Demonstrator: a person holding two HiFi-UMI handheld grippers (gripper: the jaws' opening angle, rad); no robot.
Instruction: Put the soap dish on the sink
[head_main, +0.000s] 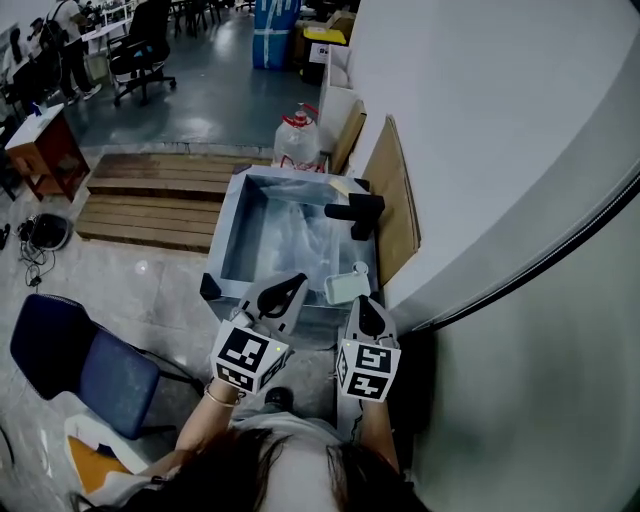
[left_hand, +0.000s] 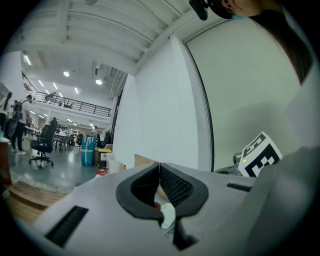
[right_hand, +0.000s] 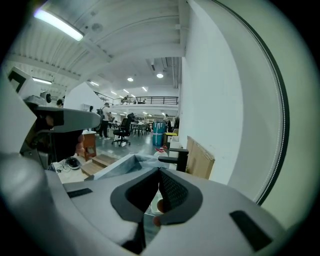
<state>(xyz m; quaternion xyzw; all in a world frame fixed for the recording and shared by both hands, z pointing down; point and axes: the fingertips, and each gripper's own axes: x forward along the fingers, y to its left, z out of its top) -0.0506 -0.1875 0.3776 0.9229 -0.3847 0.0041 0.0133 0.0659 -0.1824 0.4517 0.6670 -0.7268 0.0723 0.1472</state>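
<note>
Soap dish (head_main: 347, 288), pale and shallow, resting on the near rim of the sink (head_main: 228, 240) at its near right corner, free of both tools; it appears to hold no soap. Right gripper (head_main: 361, 302) sits just beside the dish on the near side, jaws closed tip to tip with nothing between them. Left gripper (head_main: 295, 282) sits over the middle of the near rim, jaws likewise pressed together and empty. Placement looks complete. The main hazard, as judged here, is the closeness of the right gripper: a sideways brush could push the dish off the narrow rim, into the basin or over the near edge to the floor. The basin shows glossy, crinkled reflections, water or clear film, which cannot be told apart. A black faucet (head_main: 358, 212) stands on the right rim; a red-capped plastic jug (head_main: 298, 140) stands beyond the far rim, contents unclear.
</note>
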